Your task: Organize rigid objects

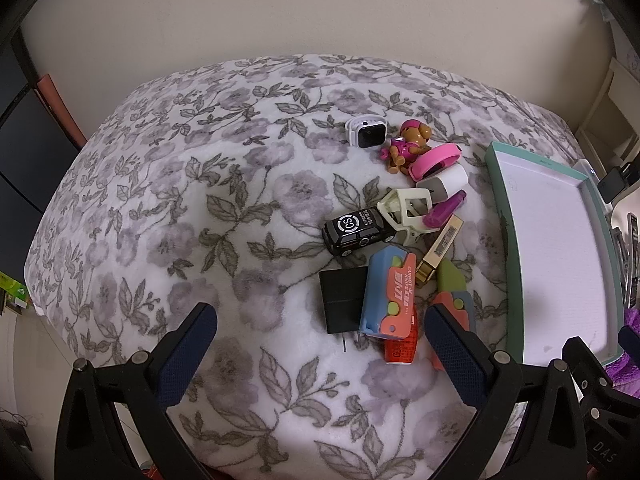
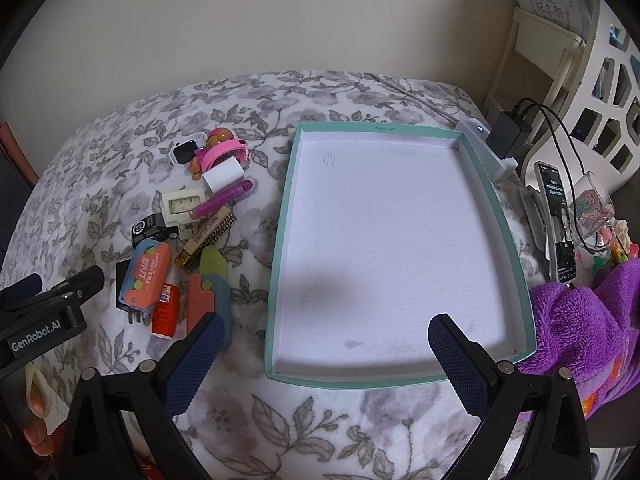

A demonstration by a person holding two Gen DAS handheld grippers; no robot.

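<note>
The left gripper (image 1: 320, 324) hangs nearest, blue ribbed pads spread wide and empty above the soft floral blanket (image 1: 160, 208). Just ahead lies the pile: a flat black adapter (image 1: 342, 300), a blue-and-orange plastic knife toy (image 1: 386, 296) partly on top of it, and a glossy toy car (image 1: 358, 232) beyond. Right of the pile sits the shallow teal-rimmed tray (image 2: 280, 240), bare inside, with the right gripper (image 2: 326, 340) splayed open and empty over its near edge. The risk I see: the pieces overlap, so closing on one may drag its neighbour, and smooth hard plastic could slip or sink into the plush.
</note>
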